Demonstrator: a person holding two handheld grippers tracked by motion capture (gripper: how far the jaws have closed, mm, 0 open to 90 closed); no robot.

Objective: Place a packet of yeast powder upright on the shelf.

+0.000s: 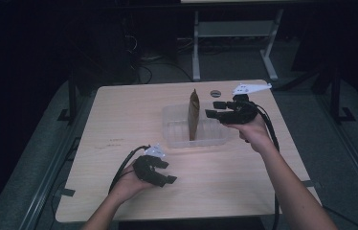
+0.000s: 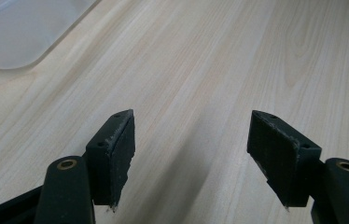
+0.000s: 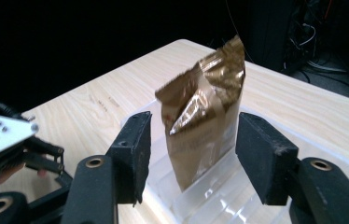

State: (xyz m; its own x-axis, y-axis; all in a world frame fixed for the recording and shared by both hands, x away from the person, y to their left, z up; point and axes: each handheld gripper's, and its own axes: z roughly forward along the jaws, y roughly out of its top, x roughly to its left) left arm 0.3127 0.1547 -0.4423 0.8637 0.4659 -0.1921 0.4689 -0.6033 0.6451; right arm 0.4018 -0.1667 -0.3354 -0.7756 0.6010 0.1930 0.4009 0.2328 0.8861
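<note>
A gold-brown foil pouch (image 1: 194,115) (image 3: 204,119) stands upright in a clear plastic tray (image 1: 176,136) (image 3: 210,198) near the middle of the wooden table. My right gripper (image 1: 211,109) (image 3: 192,154) hovers just right of the pouch, open, its jaws spread wider than the pouch and apart from it. My left gripper (image 1: 167,171) (image 2: 191,154) rests low over the near left part of the table, open, with bare wood between its jaws. A rounded corner of the tray (image 2: 9,37) shows at the upper left of the left gripper view.
A small dark round disc (image 1: 215,93) lies on the table behind the tray. The table's edge (image 1: 167,218) runs close to the person's forearms. Beyond the table stand a white metal frame (image 1: 196,43) and tangled cables on the floor.
</note>
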